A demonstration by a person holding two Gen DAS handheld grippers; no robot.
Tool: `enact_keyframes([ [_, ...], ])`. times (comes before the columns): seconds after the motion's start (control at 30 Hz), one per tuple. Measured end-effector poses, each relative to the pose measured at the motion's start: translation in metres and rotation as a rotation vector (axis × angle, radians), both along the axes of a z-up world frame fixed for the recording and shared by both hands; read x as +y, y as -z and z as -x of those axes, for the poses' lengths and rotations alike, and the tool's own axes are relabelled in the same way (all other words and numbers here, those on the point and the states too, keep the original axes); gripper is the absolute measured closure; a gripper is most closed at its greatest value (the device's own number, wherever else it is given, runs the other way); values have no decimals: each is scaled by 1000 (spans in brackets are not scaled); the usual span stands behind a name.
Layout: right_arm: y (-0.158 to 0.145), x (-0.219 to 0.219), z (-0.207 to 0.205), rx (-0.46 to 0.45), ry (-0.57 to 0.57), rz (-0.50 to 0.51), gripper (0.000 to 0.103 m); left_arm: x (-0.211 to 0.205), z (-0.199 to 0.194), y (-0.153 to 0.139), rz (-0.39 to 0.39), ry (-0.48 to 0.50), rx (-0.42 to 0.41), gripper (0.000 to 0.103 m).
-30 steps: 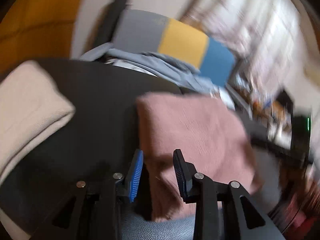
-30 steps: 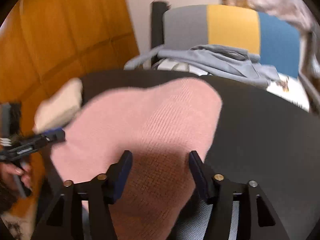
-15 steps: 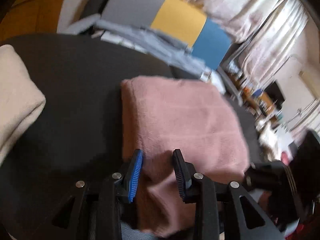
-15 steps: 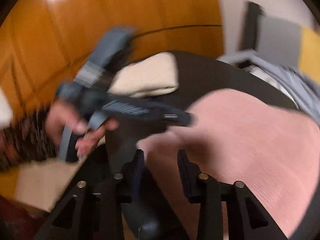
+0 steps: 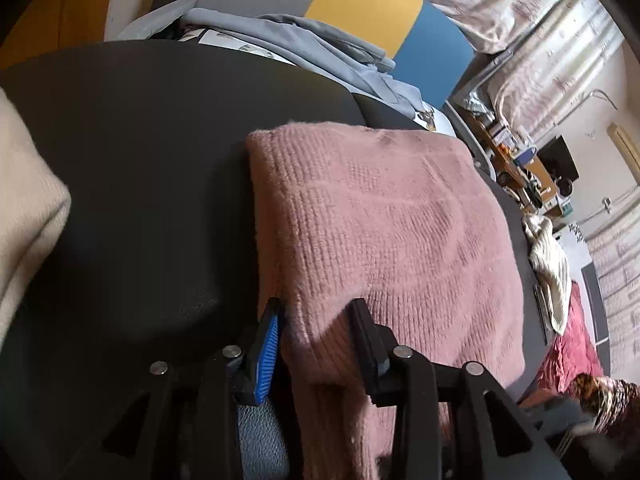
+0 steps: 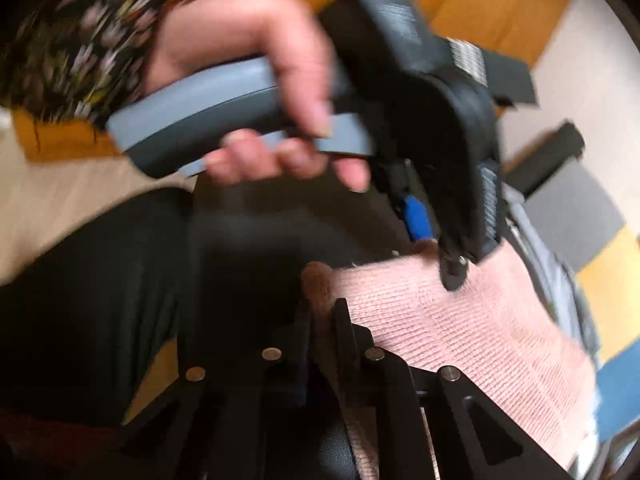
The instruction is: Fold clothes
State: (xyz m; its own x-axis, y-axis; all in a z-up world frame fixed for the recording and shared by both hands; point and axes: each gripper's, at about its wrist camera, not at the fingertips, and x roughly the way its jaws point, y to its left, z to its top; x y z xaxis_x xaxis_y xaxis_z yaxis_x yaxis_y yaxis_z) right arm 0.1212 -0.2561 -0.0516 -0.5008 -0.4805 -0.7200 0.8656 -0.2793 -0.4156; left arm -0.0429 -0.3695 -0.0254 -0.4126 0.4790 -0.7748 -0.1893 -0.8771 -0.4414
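1. Round black table (image 5: 152, 152): carries the garments; blurred in the right wrist view.
2. Folded pink knit sweater (image 5: 392, 232): lies flat on the table, its near edge hanging over the table rim.
3. Folded cream knit garment (image 5: 24, 200): on the table, well apart from the pink sweater.
4. Left gripper (image 5: 316, 320): jaws opening, spread either side of the sweater's near edge, knit between them.
5. Right gripper (image 6: 322, 316): jaws closing, nearly together, pinching a corner of the pink sweater.
6. Person's hand (image 6: 256, 92): grips the left gripper's grey handle, patterned sleeve behind.
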Motion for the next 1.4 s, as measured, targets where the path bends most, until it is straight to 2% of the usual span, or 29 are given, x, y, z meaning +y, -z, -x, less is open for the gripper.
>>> enact_keyframes([
  [0.07,6,-4,-4,40,2,-5,91,1,-2,2,2,-15,18,65],
  [0.13,9,-4,-11,72,-2,5,74,0,-6,-2,19,-24,38,66],
  [0.2,-4,8,-17,48,-13,56,59,-5,-20,-18,13,-39,121,67],
  [0.27,-22,26,-20,14,-16,138,59,-9,-38,-37,10,-51,218,69],
  [0.37,-54,73,-8,-37,74,292,61,-3,-60,-54,34,-23,320,69],
  [0.43,-69,102,5,-81,153,373,73,12,-75,-58,50,33,378,69],
  [0.47,-71,114,17,-105,211,396,75,20,-81,-57,72,59,393,69],
  [0.57,-63,144,52,-184,383,416,78,42,-85,-29,270,72,352,69],
  [0.6,-56,149,58,-188,426,394,80,38,-84,-17,302,52,318,70],
  [0.63,-49,153,65,-192,468,373,80,32,-83,-4,327,23,277,64],
  [0.67,-39,154,70,-209,503,341,82,23,-84,3,298,-1,262,62],
  [0.7,-27,153,73,-234,534,305,85,13,-85,6,230,-20,244,61],
  [0.77,-21,156,72,-244,536,323,83,-4,-83,9,95,-53,177,62],
  [0.8,-26,158,73,-247,528,342,78,-11,-82,8,39,-65,156,63],
  [0.87,-42,162,77,-255,509,377,65,-24,-79,1,-49,-96,155,64],
  [0.93,-62,184,78,-262,536,467,34,-43,-71,-10,-169,-145,154,65],
  [1.0,-78,216,88,-296,612,593,15,-56,-57,-16,-264,-185,136,63],
  [1.03,-80,228,99,-340,650,641,12,-61,-47,-17,-299,-199,115,58],
  [1.1,-79,251,126,-451,727,702,12,-59,-18,-10,-336,-193,23,50],
  [1.2,-67,278,155,-610,804,693,12,-46,16,6,-336,-148,-80,40],
  [1.23,-59,287,162,-660,829,710,12,-40,23,11,-326,-132,-101,36],
  [1.4,-17,306,189,-965,863,871,12,-14,40,25,-247,-25,-152,33],
])
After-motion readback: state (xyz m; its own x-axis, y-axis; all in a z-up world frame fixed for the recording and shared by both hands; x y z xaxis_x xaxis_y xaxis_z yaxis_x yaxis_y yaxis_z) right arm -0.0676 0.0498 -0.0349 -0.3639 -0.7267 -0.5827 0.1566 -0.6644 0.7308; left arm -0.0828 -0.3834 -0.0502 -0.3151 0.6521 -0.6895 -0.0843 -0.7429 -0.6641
